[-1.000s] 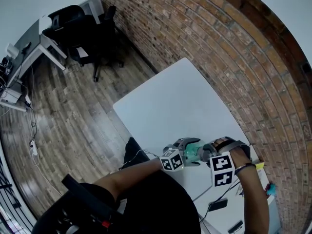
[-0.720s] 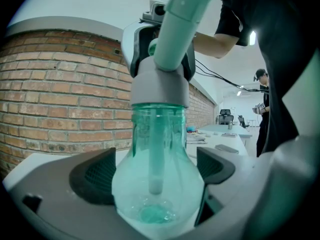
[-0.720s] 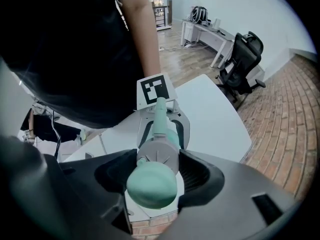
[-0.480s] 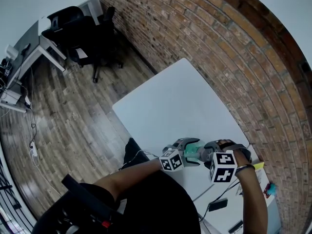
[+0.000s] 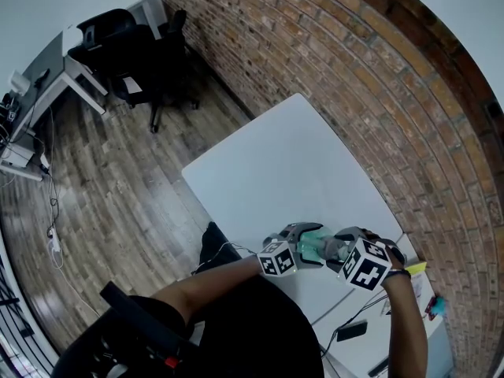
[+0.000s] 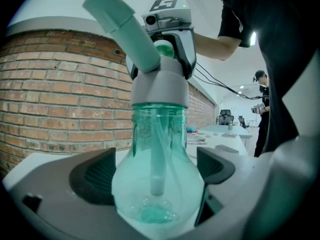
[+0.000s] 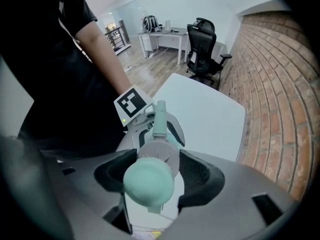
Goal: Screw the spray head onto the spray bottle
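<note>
My left gripper [image 6: 155, 171] is clamped on the spray bottle [image 6: 157, 194] — dark pads press both sides of its round clear-green belly. The bottle stands upright, lower centre of the left gripper view. The spray head [image 6: 159, 86] sits on the bottle neck, a grey collar with a teal nozzle slanting to the upper left. My right gripper [image 7: 159, 170] comes in from above with its jaws closed on that grey collar, teal cap facing its camera. In the head view both grippers meet right of centre, low in frame, over the white table [image 5: 291, 164] — brick wall [image 5: 354, 77] along the right, black office chair [image 5: 157, 61] upper left.
</note>
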The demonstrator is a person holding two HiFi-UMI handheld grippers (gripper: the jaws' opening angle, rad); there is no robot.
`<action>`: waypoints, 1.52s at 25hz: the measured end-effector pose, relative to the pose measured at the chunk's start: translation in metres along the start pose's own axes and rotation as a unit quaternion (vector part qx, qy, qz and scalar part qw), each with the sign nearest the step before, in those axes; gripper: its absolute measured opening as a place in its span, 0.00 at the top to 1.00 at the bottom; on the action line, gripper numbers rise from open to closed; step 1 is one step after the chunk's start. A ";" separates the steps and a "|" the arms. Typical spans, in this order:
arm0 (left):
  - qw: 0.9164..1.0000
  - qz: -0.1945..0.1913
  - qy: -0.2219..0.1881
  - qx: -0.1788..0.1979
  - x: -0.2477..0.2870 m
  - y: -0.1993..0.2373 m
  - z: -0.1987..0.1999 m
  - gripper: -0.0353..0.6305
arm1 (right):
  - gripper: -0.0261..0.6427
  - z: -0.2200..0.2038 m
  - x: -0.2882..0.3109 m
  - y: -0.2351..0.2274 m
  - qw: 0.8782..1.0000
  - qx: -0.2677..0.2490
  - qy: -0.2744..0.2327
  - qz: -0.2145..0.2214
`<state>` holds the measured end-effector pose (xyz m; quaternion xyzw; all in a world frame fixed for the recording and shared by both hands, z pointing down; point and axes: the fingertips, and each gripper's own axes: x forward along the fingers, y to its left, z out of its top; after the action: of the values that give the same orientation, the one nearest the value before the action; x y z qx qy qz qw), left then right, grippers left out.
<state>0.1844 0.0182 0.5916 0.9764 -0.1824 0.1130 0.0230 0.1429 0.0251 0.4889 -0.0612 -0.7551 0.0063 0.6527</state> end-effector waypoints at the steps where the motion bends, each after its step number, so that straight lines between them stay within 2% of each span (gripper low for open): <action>1: 1.000 0.000 0.000 0.000 0.000 0.000 0.000 0.22 | 0.57 0.001 0.000 -0.001 1.000 0.014 -0.007 -0.001; 8: 1.000 -0.001 0.000 0.001 -0.001 0.000 0.000 0.22 | 0.57 0.001 0.000 -0.003 0.997 0.076 -0.029 -0.006; 11: 1.000 -0.001 0.000 0.000 -0.001 -0.001 0.000 0.22 | 0.57 0.001 -0.001 -0.001 0.996 0.076 -0.036 0.002; 18: 1.000 -0.002 0.000 0.000 0.001 0.001 -0.001 0.22 | 0.57 0.004 -0.010 0.005 0.999 -0.024 -0.024 -0.026; 23: 1.000 -0.003 0.002 0.000 -0.001 -0.001 -0.002 0.22 | 0.54 0.010 -0.033 0.017 0.993 -0.119 -0.002 -0.025; 27: 1.000 -0.001 0.001 0.000 -0.002 0.000 -0.001 0.22 | 0.54 0.010 -0.027 0.016 0.990 -0.141 0.011 -0.029; 34: 1.000 -0.004 -0.004 -0.002 0.000 0.000 0.000 0.22 | 0.54 -0.013 -0.007 0.005 0.973 -0.208 0.092 -0.049; 38: 1.000 -0.003 -0.005 -0.003 -0.001 0.000 0.000 0.22 | 0.54 -0.009 -0.001 0.001 0.972 -0.208 0.096 -0.056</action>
<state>0.1837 0.0185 0.5918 0.9774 -0.1800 0.1075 0.0258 0.1522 0.0249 0.4892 -0.1534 -0.6758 -0.1935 0.6946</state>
